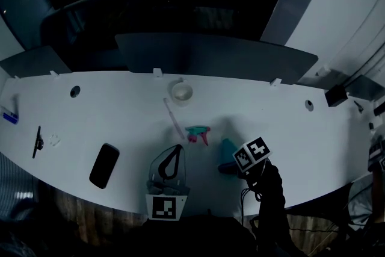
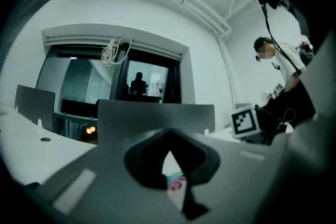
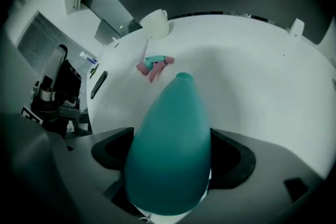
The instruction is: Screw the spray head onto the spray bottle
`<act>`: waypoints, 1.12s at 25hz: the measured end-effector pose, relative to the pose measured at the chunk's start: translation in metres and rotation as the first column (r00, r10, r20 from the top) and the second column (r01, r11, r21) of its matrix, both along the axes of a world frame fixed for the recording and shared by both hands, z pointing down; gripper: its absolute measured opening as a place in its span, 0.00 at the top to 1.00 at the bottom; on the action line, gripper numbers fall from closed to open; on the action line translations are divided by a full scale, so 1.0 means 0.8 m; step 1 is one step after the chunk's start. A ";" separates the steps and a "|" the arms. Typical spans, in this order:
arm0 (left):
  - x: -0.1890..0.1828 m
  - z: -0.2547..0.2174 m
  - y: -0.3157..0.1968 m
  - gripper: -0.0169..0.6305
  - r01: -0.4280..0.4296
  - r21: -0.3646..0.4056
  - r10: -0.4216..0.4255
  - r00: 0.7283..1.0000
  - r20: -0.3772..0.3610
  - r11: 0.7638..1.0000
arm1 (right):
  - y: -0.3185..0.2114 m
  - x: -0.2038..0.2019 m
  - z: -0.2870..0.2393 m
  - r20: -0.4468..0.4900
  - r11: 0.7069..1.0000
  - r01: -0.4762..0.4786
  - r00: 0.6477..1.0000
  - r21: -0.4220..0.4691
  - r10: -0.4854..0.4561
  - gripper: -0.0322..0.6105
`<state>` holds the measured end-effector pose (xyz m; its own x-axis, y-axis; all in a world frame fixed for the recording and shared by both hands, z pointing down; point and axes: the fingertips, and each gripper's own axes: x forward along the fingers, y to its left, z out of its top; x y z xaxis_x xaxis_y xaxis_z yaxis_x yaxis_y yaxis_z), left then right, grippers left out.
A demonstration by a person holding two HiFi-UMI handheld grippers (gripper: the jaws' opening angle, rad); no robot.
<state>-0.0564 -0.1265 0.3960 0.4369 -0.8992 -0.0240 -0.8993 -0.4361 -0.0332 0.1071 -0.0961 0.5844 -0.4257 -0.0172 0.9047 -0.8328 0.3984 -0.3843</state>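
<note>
Head view, dim light. The white desk (image 1: 108,111) curves across the frame. The teal spray bottle (image 1: 227,150) sits near the front edge, right of centre, with no head on its neck. The right tool (image 1: 230,167) comes down on it from 5 o'clock.

In the right gripper view the jaws are spread as wide as they go, with the bottle body filling the gap between them. The pads sit right at its sides but no squeeze shows, so it reads as not clamped. The bottle neck points to 12 o'clock in that view. Upright or lying, cannot tell.

The spray head (image 1: 198,133), teal and pink, lies on the desk at 10 o'clock from the bottle, near it but apart. Its pale dip tube (image 1: 173,117) runs off toward 11 o'clock.

The left tool (image 1: 175,150) is at 9 o'clock from the bottle, held level. Its jaws are closed together with nothing in them. In the left gripper view the spray head shows through the small notch between the pads, out ahead on the desk.

A white cup (image 1: 181,92) is at 11 o'clock from the spray head. A black phone (image 1: 104,165) lies at 9 o'clock from the left tool.
</note>
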 end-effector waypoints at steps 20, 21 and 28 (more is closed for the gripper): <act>-0.002 0.001 0.015 0.97 0.014 -0.005 -0.014 0.999 0.032 1.000 | -0.075 -0.046 -0.090 0.207 0.355 -0.214 0.977 0.910 0.057 0.29; -0.002 0.002 0.015 0.97 0.016 -0.009 -0.016 0.999 0.030 1.000 | -0.074 -0.048 -0.087 0.217 0.376 -0.222 0.975 0.900 0.056 0.29; 0.002 0.008 0.014 0.97 0.004 -0.007 -0.003 0.999 0.053 1.000 | -0.052 -0.047 -0.072 0.231 0.465 -0.226 0.972 0.856 0.046 0.29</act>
<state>-0.0548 -0.1152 0.4022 0.4344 -0.9007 0.0056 -0.8978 -0.4335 -0.0779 0.0695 -0.1374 0.5265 -0.4716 -0.8275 0.3047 -0.8730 0.4869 -0.0290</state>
